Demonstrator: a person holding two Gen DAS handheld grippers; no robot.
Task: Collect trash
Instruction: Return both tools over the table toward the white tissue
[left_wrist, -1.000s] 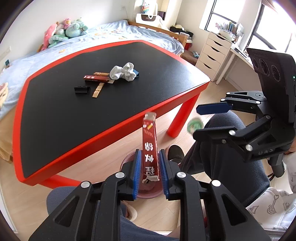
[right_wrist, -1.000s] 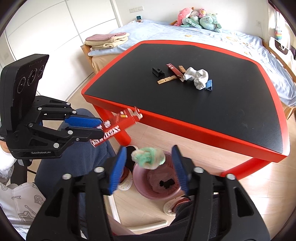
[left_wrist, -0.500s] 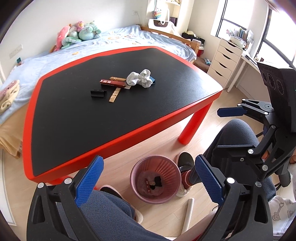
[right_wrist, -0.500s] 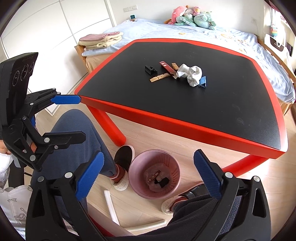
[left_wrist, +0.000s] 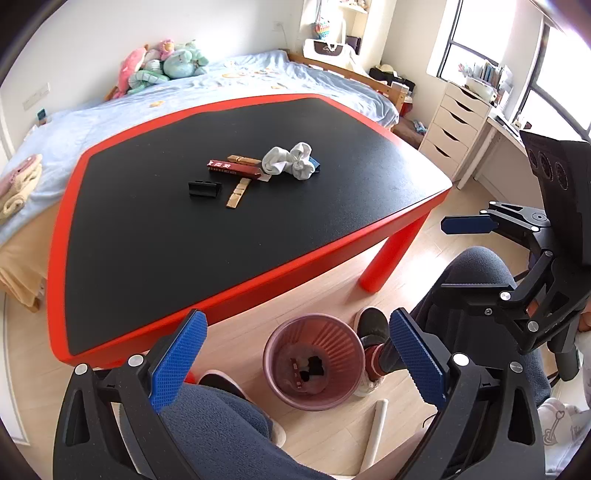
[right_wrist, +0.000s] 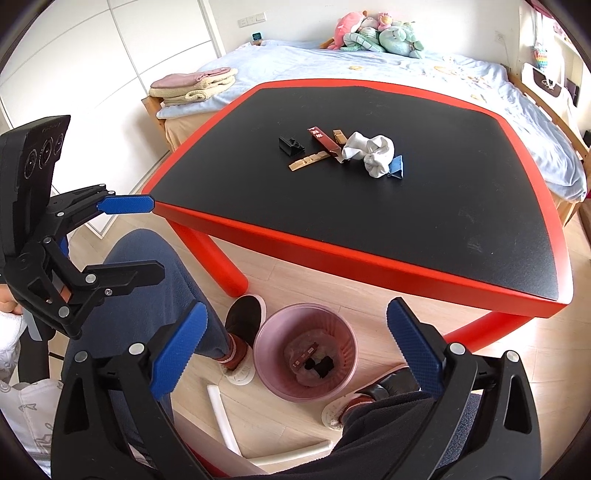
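A pink waste bin (left_wrist: 314, 360) stands on the floor in front of the red-edged black table (left_wrist: 229, 258); it also shows in the right wrist view (right_wrist: 304, 354), with a red wrapper and dark bits inside. My left gripper (left_wrist: 295, 358) is open and empty above the bin. My right gripper (right_wrist: 293, 352) is open and empty above it too. On the table lie a red wrapper box (left_wrist: 232, 168), a crumpled white cloth (left_wrist: 290, 161), wooden strips (left_wrist: 236, 194), a black clip (left_wrist: 203, 189) and a blue clip (right_wrist: 397, 166).
The person's legs (left_wrist: 465, 280) and shoes (right_wrist: 243, 314) flank the bin. White tubes (right_wrist: 221, 417) lie on the floor. A bed (left_wrist: 184, 96) with plush toys stands behind the table. A white drawer unit (left_wrist: 454, 125) is at the right.
Both grippers have opened. The red wrapper left my left gripper and the green-white wad left my right one; the wrapper now lies in the bin. Both views have lifted slightly.
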